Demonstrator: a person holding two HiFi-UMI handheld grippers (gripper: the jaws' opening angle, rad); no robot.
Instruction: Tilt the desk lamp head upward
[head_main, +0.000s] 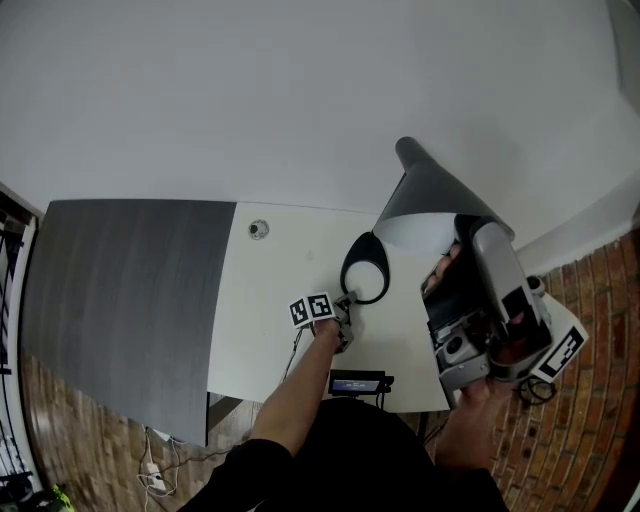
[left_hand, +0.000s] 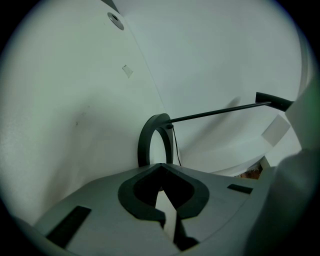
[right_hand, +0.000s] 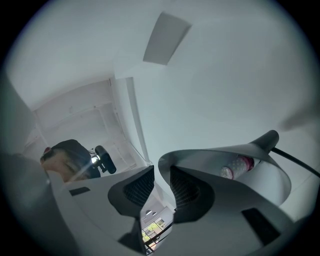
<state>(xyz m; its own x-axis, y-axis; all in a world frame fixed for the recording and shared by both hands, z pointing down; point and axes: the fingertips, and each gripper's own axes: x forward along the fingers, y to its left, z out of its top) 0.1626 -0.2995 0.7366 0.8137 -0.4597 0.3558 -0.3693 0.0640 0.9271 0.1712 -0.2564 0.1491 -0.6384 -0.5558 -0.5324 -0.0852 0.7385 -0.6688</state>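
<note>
While the left gripper (head_main: 346, 305) sits closed at the base (head_main: 365, 268), the right gripper (right_hand: 159, 187) pinches the shade (right_hand: 225, 155); only its view shows the bulb (right_hand: 237, 166).

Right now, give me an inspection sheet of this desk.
Surface: white desk, dark grey panel adjoining at left.
Job's things: lamp head on thin arm; ring base on desk.
Clutter: round grommet; small dark device at front edge.
Grippers: left gripper jaws together, by ring base; right gripper jaws narrowly apart astride lamp head's rim, grip uncertain.
Cables: thin cord at ring base; cables on floor.
Surroundings: white wall, brick floor.
</note>
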